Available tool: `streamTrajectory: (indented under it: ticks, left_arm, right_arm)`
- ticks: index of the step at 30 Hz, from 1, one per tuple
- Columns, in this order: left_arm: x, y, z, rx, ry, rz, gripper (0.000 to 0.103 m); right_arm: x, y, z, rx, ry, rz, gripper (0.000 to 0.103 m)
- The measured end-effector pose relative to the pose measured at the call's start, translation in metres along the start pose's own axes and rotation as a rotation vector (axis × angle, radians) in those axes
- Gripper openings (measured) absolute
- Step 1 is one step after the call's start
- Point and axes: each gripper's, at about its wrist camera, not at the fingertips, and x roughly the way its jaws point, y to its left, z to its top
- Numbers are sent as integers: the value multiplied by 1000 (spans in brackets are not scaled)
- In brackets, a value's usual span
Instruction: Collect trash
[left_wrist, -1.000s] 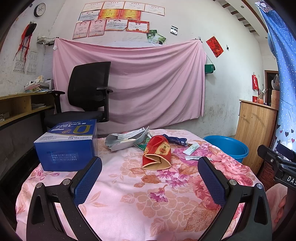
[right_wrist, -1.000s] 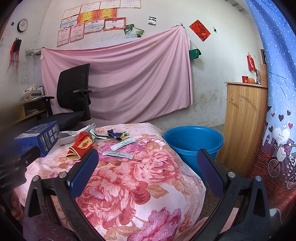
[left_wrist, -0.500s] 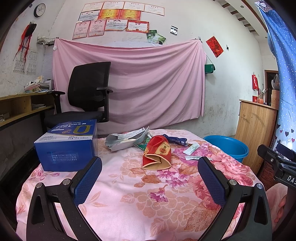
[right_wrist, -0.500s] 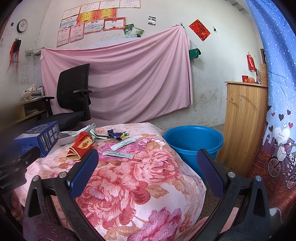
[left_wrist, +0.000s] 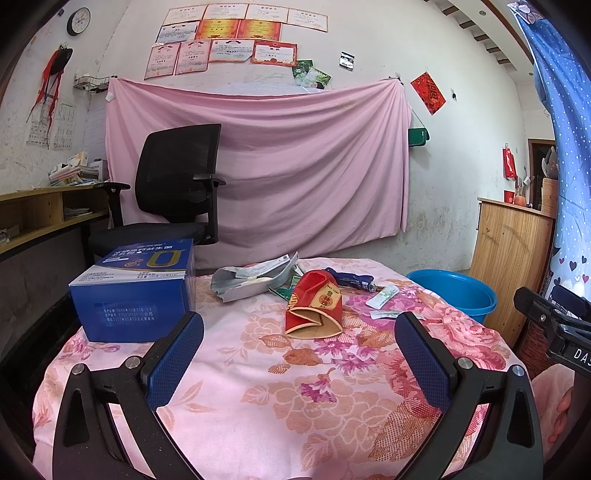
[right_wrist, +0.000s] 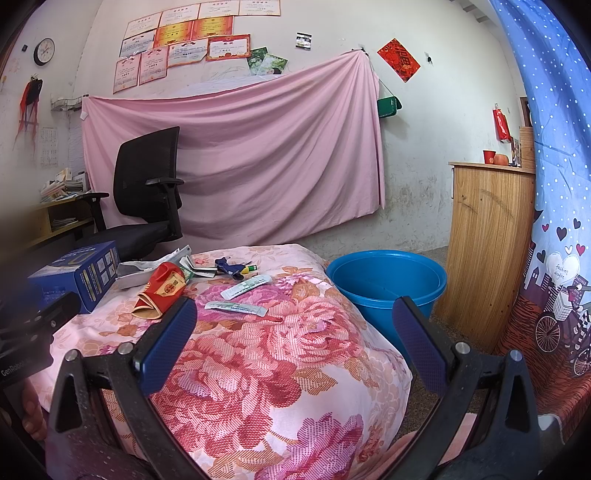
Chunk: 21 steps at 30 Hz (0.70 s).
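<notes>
Trash lies on a table under a pink flowered cloth (left_wrist: 229, 373): a flattened red paper cup (left_wrist: 314, 308) (right_wrist: 162, 290), a crumpled grey wrapper (left_wrist: 251, 278), a dark blue wrapper (left_wrist: 351, 280) (right_wrist: 231, 266), two white sachets (right_wrist: 243, 288) (right_wrist: 236, 307), and a blue carton (left_wrist: 136, 291) (right_wrist: 79, 275) at the left. A blue plastic tub (right_wrist: 386, 286) (left_wrist: 452, 291) stands on the floor right of the table. My left gripper (left_wrist: 299, 343) is open and empty, short of the red cup. My right gripper (right_wrist: 293, 332) is open and empty above the table's right front corner.
A black office chair (left_wrist: 177, 192) stands behind the table before a hanging pink sheet (left_wrist: 295, 166). A wooden cabinet (right_wrist: 487, 251) is at the right, by a blue curtain (right_wrist: 554, 184). A wooden shelf (left_wrist: 40, 218) runs along the left wall.
</notes>
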Motion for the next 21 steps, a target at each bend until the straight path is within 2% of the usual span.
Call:
streamTrajectory:
  ticks: [6, 11, 17, 21]
  left_arm:
    - [0, 0, 0, 0, -1, 1, 101]
    - [-3, 2, 6, -4, -34, 25, 101]
    - [5, 6, 18, -6, -54, 43, 101]
    - [15, 12, 33, 0, -83, 61, 101]
  right_arm:
    - [0, 0, 0, 0, 1, 1, 103]
    - [-1, 1, 1, -2, -5, 6, 103]
    - [-2, 0, 10, -18, -46, 36, 103]
    - [3, -1, 29, -27, -87, 70, 103]
